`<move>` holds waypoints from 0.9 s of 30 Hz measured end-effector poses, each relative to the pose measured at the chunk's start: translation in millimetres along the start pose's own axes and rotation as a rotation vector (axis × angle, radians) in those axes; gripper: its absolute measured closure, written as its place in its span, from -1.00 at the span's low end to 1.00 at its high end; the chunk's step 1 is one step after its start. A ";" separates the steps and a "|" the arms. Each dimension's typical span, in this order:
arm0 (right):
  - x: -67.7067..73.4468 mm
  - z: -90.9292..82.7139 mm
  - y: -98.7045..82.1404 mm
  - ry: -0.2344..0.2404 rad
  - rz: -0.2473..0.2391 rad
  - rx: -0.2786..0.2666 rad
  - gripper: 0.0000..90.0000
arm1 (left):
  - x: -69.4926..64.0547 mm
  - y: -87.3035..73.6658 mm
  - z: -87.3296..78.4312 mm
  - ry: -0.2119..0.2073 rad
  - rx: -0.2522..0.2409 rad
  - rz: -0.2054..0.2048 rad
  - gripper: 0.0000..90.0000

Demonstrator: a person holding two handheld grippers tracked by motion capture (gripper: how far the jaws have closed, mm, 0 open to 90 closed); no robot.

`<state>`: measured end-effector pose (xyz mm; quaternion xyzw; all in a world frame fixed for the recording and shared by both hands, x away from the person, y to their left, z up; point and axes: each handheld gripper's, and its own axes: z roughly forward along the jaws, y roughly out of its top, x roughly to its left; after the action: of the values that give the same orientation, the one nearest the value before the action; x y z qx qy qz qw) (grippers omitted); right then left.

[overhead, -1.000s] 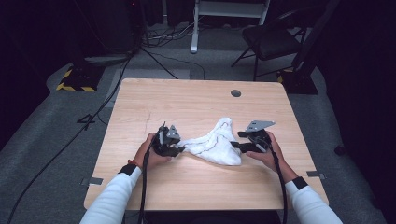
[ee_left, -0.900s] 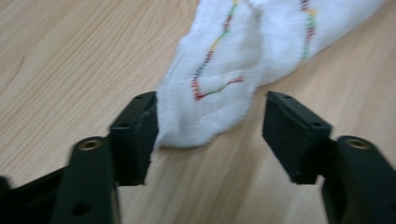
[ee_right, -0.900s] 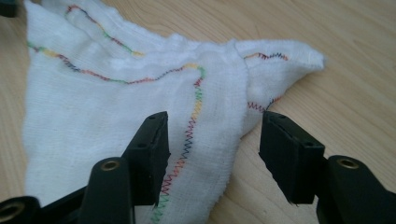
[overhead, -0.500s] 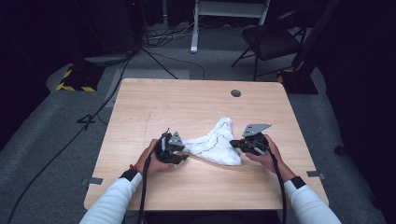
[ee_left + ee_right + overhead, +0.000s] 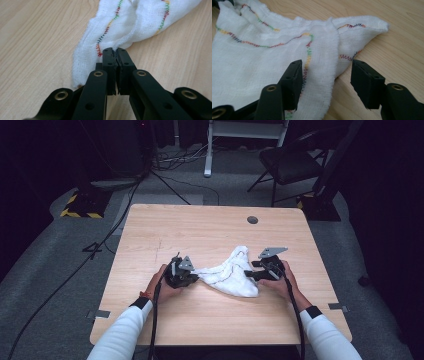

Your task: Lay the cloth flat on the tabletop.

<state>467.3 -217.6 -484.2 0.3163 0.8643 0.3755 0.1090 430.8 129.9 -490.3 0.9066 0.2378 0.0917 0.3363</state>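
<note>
A crumpled white cloth (image 5: 227, 275) with multicoloured zigzag stitching lies on the near half of the wooden table (image 5: 200, 230). My left gripper (image 5: 194, 276) is at the cloth's left end. Its jaws have just been closing, and in the left gripper view the left gripper (image 5: 116, 53) is shut on the cloth's (image 5: 130, 22) stitched edge. My right gripper (image 5: 249, 274) is at the cloth's right end. Its jaws have just been opening, and in the right gripper view the right gripper (image 5: 327, 68) stands open with a fold of the cloth (image 5: 262, 57) lying loose between the pads.
A round cable hole (image 5: 252, 220) sits in the table's far right part. Beyond the table stand a dark chair (image 5: 295, 162) and a white frame (image 5: 245, 135). Cables and a yellow-and-black striped block (image 5: 80, 212) lie on the grey floor at the left.
The left end of the cloth is now drawn into a point at the left gripper. Both hands have stayed almost where they were at the cloth's two ends.
</note>
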 end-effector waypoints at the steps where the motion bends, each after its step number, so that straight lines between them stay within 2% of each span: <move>1: -1.5 1.8 0.9 0.006 0.012 0.000 0.05 | 0.7 0.3 0.4 -0.001 -0.002 0.006 0.94; 2: -1.3 2.9 1.6 0.019 0.012 0.000 0.25 | 1.1 0.3 0.3 -0.002 -0.002 0.009 0.94; 3: -1.3 2.9 1.6 0.019 0.012 0.000 0.25 | 1.1 0.3 0.3 -0.002 -0.002 0.009 0.95; 4: 4.0 4.0 3.0 0.029 -0.025 0.014 0.46 | 0.9 -0.2 0.1 0.001 -0.002 0.000 0.95; 5: 6.4 3.1 3.8 0.020 -0.040 0.018 0.60 | 0.9 -0.2 0.1 0.001 -0.002 0.000 0.95; 6: 6.4 3.1 3.8 0.020 -0.040 0.018 0.60 | 1.0 0.0 0.0 0.003 0.001 0.006 0.95; 7: 9.1 -1.2 4.8 0.012 -0.056 0.011 0.76 | 0.8 0.5 0.1 0.013 0.003 0.020 0.95; 8: 9.8 -3.1 4.5 0.009 -0.063 0.005 0.81 | 0.8 0.8 0.1 0.019 0.005 0.021 0.95; 12: 13.6 -12.9 1.7 -0.006 -0.096 -0.022 0.88 | 2.7 2.3 1.7 0.043 0.006 0.027 0.96; 14: 14.0 -18.0 2.4 -0.018 -0.103 -0.031 0.88 | 6.8 5.7 3.8 0.045 0.009 0.008 0.96; 16: 14.1 -21.1 3.3 -0.028 -0.099 -0.045 0.88 | 8.7 6.9 4.8 0.050 0.011 0.009 0.96; 17: 14.7 -24.5 4.6 -0.063 -0.100 -0.059 0.88 | 14.7 10.3 9.2 0.067 0.002 0.008 0.96; 18: 14.8 -25.7 4.9 -0.067 -0.099 -0.062 0.88 | 18.7 12.7 10.6 0.063 0.004 -0.009 0.96; 19: 14.7 -26.2 5.0 -0.071 -0.102 -0.064 0.88 | 18.7 12.7 10.6 0.063 0.004 -0.009 0.96; 20: 14.5 -26.3 5.0 -0.078 -0.101 -0.063 0.88 | 24.8 17.3 14.3 0.081 0.001 -0.015 0.96; 23: 12.7 -26.1 4.4 -0.085 -0.095 -0.060 0.89 | 34.4 24.8 22.2 0.084 0.000 -0.029 0.96; 27: 9.2 -26.2 2.8 -0.101 -0.075 -0.047 0.85 | 40.3 31.1 27.3 0.102 -0.002 -0.038 0.94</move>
<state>450.2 -225.6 -463.6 0.2995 0.8600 0.3748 0.1736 486.3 113.7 -490.4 0.8958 0.2716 0.1315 0.3262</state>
